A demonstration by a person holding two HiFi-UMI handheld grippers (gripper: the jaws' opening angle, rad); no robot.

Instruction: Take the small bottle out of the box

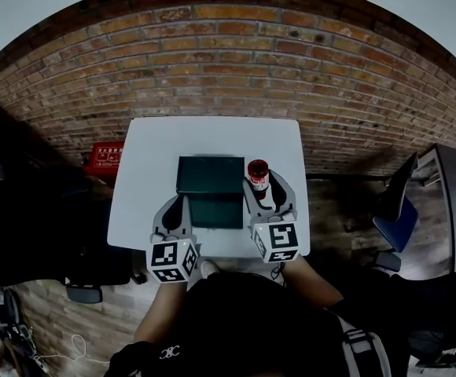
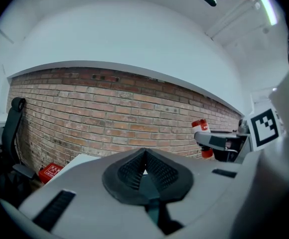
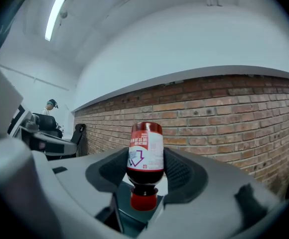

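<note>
Just R of the box (image 1: 210,191), toward the bench (image 1: 145,187) right edge: small bottle (image 3: 145,151) is out of the box, clamped in right claw (image 1: 261,185), long axis upright, cap down. Left claw (image 2: 145,172) pinched nearly together, empty, by box's left side. Next, prob.: set bottle on bare bench.

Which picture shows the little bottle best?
The right gripper view: the small bottle sits close, clamped in the right gripper, label and red cap clear. The head view shows it tiny; the left gripper view, small and partly hidden.
</note>
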